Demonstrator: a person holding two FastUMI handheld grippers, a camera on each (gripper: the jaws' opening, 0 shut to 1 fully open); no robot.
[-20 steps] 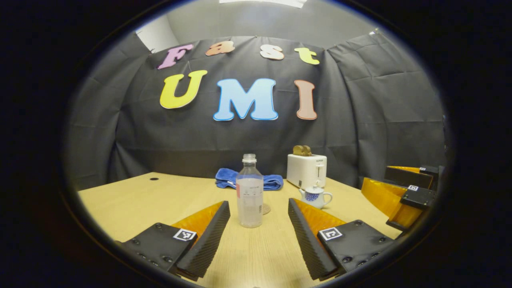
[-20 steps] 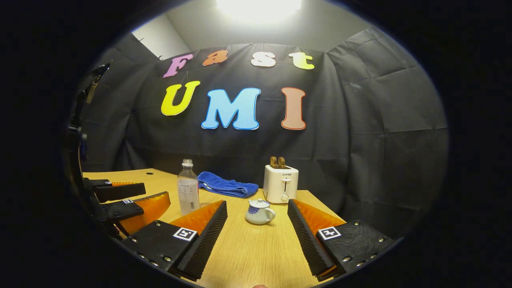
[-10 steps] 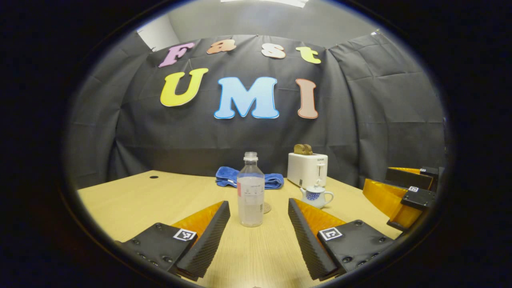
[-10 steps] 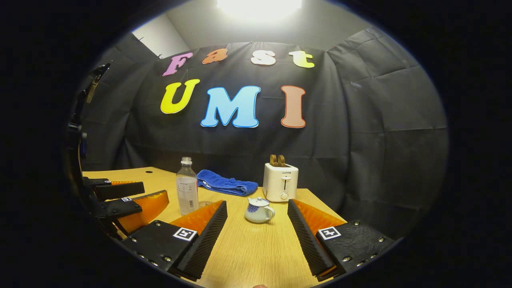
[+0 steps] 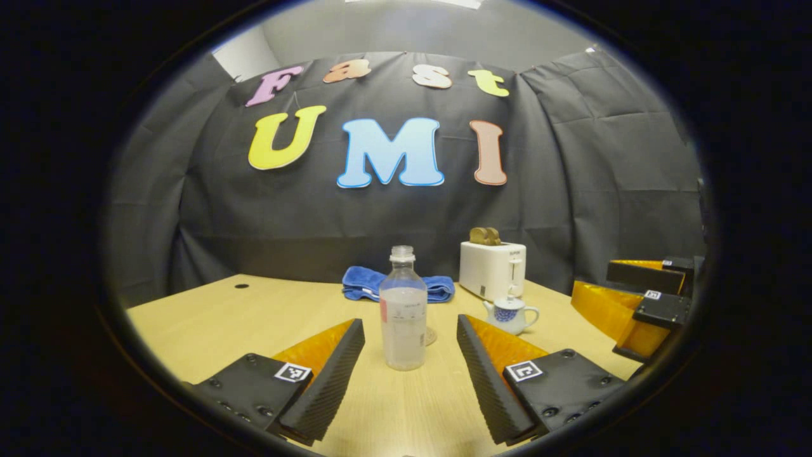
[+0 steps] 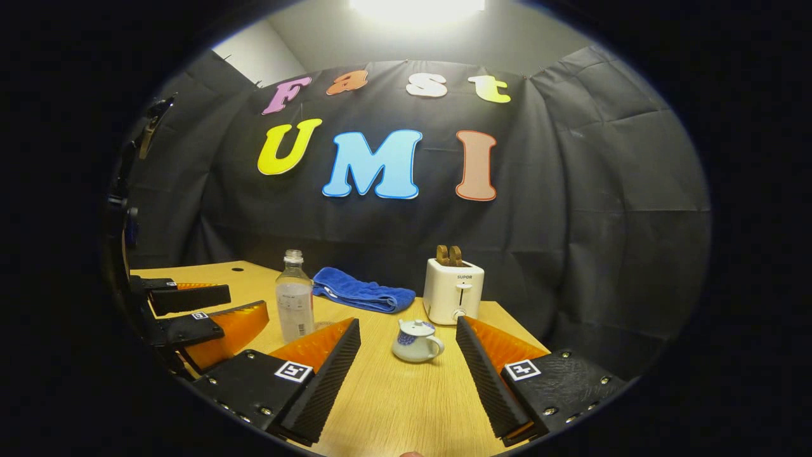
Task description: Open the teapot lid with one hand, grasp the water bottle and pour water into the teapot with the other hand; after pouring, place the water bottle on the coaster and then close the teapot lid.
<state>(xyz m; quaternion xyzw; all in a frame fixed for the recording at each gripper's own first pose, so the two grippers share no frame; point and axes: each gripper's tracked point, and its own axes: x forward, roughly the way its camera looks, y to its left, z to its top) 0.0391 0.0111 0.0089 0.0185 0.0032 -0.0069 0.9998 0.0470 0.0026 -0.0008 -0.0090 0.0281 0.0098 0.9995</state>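
A clear uncapped water bottle (image 5: 403, 312) stands upright on the wooden table (image 5: 222, 324), just ahead of my open left gripper (image 5: 410, 333) and centred between its fingers, not touched. A round coaster (image 5: 430, 335) peeks out behind the bottle. The small white teapot with blue pattern (image 6: 415, 341) sits with its lid on, a short way ahead of my open right gripper (image 6: 408, 332). In the left gripper view the teapot (image 5: 511, 314) is right of the bottle, and the right gripper (image 5: 641, 303) is at the far right. The bottle (image 6: 294, 305) and the left gripper (image 6: 203, 309) are at left in the right gripper view.
A white toaster (image 5: 493, 269) holding bread stands behind the teapot near the back wall. A folded blue towel (image 5: 387, 285) lies behind the bottle. The table's right edge runs just past the toaster (image 6: 453, 289).
Both grippers have drifted slightly forward; the bottle looks a little larger between the left fingers and the teapot sits a bit nearer the right ones. Nothing was grasped.
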